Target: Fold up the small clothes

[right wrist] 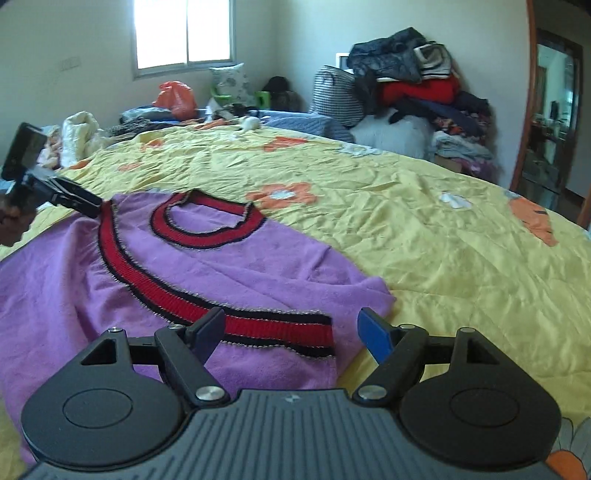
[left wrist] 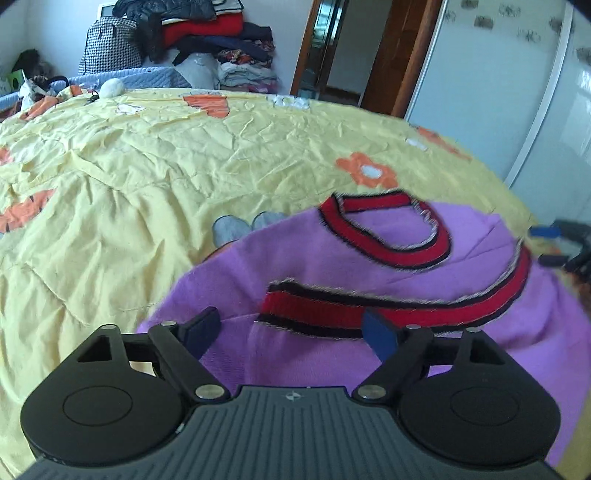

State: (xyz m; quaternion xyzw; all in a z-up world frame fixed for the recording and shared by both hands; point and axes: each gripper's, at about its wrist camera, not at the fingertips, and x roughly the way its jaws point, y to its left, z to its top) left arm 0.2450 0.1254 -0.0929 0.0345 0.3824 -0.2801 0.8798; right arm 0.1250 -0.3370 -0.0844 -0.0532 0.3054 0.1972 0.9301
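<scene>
Left wrist view: one purple garment (left wrist: 369, 258) with red-and-black trim lies flat on one yellow flowered bedspread (left wrist: 129, 184); it fills the frame from 3 to 6 o'clock.
Right wrist view: the same purple garment (right wrist: 221, 266) spreads from 9 o'clock to centre on the bedspread (right wrist: 424, 229).
Count, grippers: two; left gripper (left wrist: 291, 332) in its own view, right gripper (right wrist: 291, 332) in its own view.
Count, trim pieces: one red collar ring (left wrist: 388, 229), one long red band (left wrist: 406, 306) curving across the cloth.
Count, background: one clothes pile (right wrist: 417, 85) at 1 o'clock, one window (right wrist: 184, 33) at 11 o'clock in the right wrist view.
Left gripper pose: angled down toward the bed, above the near edge of the garment.
Left gripper fingers: released, spread wide; nothing pinched.
Garment vs left fingers: one end of the red band shows in the gap between the fingers, lying on the purple cloth below them; contact not evident.
Right gripper pose: angled down, over the garment's right-hand edge.
Right gripper fingers: released, spread wide; nothing pinched.
Garment vs right fingers: the band's other end shows in the gap nearer the left finger; the right finger is over bare bedspread.
Cross-check: right gripper tip appears at 3 o'clock in the left wrist view, blurred; left gripper appears at 9 o'clock in the right wrist view.
</scene>
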